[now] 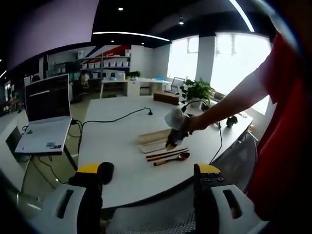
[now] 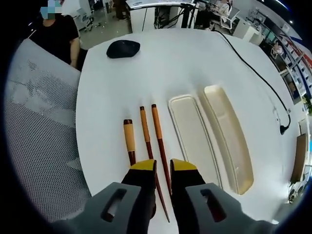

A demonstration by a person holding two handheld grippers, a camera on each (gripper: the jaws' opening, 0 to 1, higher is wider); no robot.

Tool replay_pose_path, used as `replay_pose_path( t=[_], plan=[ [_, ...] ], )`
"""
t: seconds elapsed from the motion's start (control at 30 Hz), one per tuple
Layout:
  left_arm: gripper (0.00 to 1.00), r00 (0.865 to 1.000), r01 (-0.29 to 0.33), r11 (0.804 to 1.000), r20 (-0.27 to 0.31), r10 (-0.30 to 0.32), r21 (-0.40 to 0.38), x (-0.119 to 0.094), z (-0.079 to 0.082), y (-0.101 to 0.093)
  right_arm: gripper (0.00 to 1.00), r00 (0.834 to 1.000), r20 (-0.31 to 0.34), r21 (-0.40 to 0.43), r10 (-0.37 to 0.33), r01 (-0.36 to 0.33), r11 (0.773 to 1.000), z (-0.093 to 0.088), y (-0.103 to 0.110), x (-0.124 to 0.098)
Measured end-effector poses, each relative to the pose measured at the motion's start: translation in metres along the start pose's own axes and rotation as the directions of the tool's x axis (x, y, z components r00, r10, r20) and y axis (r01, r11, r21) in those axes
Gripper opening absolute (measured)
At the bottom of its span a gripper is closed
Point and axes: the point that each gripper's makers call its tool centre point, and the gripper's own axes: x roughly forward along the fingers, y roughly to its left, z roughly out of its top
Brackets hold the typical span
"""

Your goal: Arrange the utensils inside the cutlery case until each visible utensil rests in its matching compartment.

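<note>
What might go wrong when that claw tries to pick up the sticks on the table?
The right gripper straddles the two chopsticks, with the spoon close beside them. It might pinch just one stick or knock the spoon askew. The sticks are thin and round, so one could roll or slip from the jaws. The case and its lid lie apart from the utensils, and a swinging stick could nudge the lid.

A large white round-edged table (image 1: pixel 117 168) carries a black computer mouse (image 2: pixel 123 48) near its edge and a thin black cable (image 2: pixel 258 73) trailing across its top. Beside it an open white laptop (image 1: pixel 48 117) sits on a stand. A leafy green potted plant (image 1: pixel 196 91) stands by the bright windows. A grey mesh chair back (image 2: pixel 41 131) stands just beside the table.
</note>
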Motion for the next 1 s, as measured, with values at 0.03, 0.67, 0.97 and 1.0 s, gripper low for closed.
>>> replay_pose_path(
  t=[0.03, 0.67, 0.97, 1.0],
  plan=[
    [0.78, 1.000, -0.001, 1.000, -0.001, 0.001, 0.000, 0.000, -0.001, 0.000, 0.09, 1.000, -0.001, -0.002, -0.002, 0.002, 1.000, 0.000, -0.001, 0.000],
    [0.78, 1.000, -0.014, 1.000, -0.015, 0.014, 0.019, -0.002, 0.005, 0.003, 0.06, 1.000, -0.021, -0.035, 0.007, -0.008, 0.999, -0.006, 0.000, 0.006],
    [0.78, 0.999, -0.026, 1.000, -0.021, 0.026, 0.008, -0.001, 0.002, 0.002, 0.04, 1.000, -0.018, -0.035, 0.001, -0.002, 0.999, -0.008, -0.002, 0.011],
    [0.78, 0.999, -0.031, 0.999, -0.013, 0.031, -0.008, -0.001, 0.002, 0.002, 0.04, 1.000, -0.017, -0.034, 0.004, -0.004, 0.999, -0.008, -0.003, 0.010]
  ],
)
